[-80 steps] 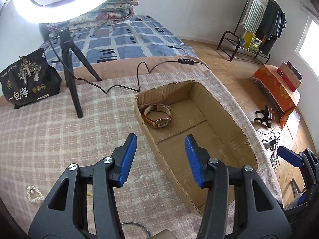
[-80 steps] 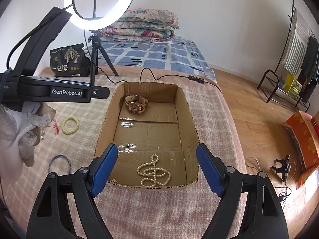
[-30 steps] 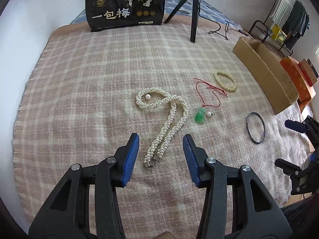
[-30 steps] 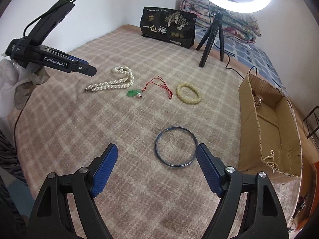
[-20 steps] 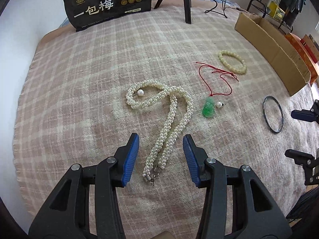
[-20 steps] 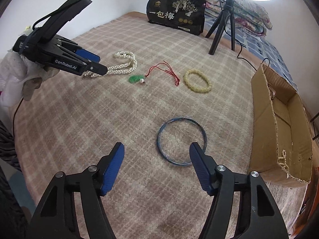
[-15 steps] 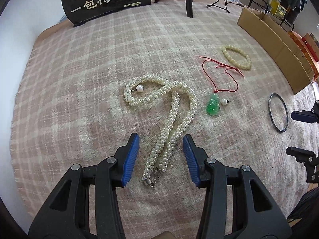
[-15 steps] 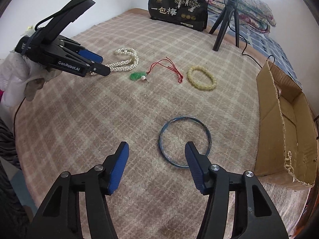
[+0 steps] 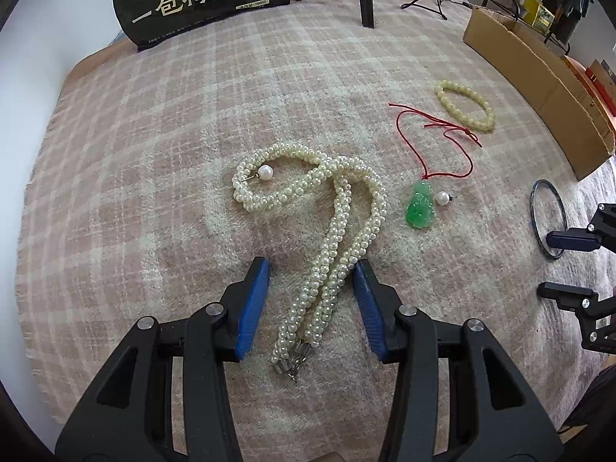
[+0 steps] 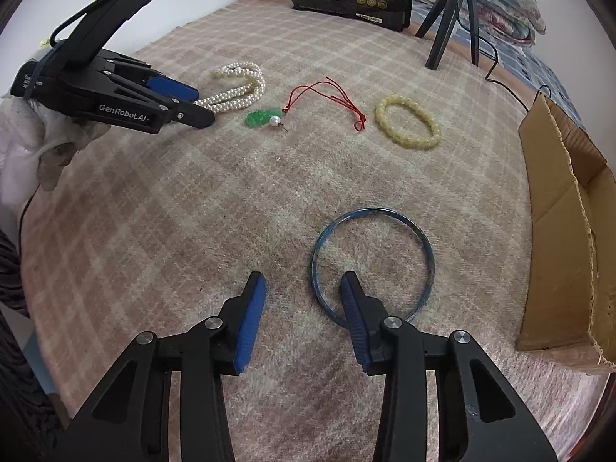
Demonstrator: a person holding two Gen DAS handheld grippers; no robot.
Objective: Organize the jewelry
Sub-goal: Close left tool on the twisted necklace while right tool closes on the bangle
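L tongs: wide, both pads astride clasp end of pearl necklace, not gripping.
Pearl necklace: on plaid blanket, looped toward 11 o'clock in L view.
Jade pendant: red cord, just beside necklace at 3 o'clock; small pearl touching it.
Bead bracelet: 1 o'clock in R view.
R tongs: narrower but parted; R pad inside blue bangle, L pad outside the rim.
Cardboard box: 3 o'clock, R view.
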